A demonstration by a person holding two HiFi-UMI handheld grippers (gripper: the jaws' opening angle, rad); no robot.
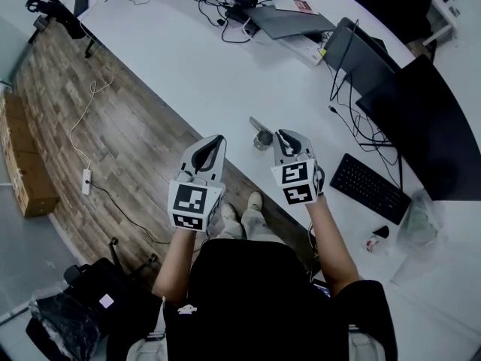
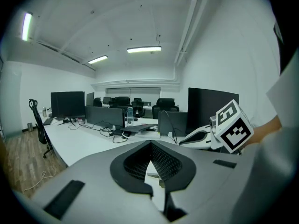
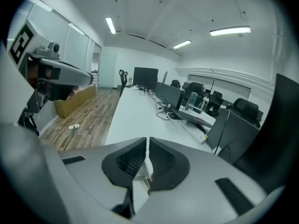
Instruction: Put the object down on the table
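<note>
A small grey metal object (image 1: 261,135) with a flat tab sticking up lies on the white table (image 1: 203,74) near its front edge. It sits free, just left of my right gripper (image 1: 282,135), and nothing grips it. In the right gripper view my right gripper (image 3: 147,140) has its jaws drawn together to a thin slit with nothing between the pads. My left gripper (image 1: 219,139) hovers at the table's edge, left of the object. Its jaws (image 2: 151,144) meet at the tip and hold nothing.
A black keyboard (image 1: 368,187) lies right of the right gripper, with dark monitors (image 1: 421,119) behind it. A laptop (image 1: 289,21) and cables sit at the far side of the table. Wooden floor (image 1: 90,141) with a power strip (image 1: 86,180) lies to the left.
</note>
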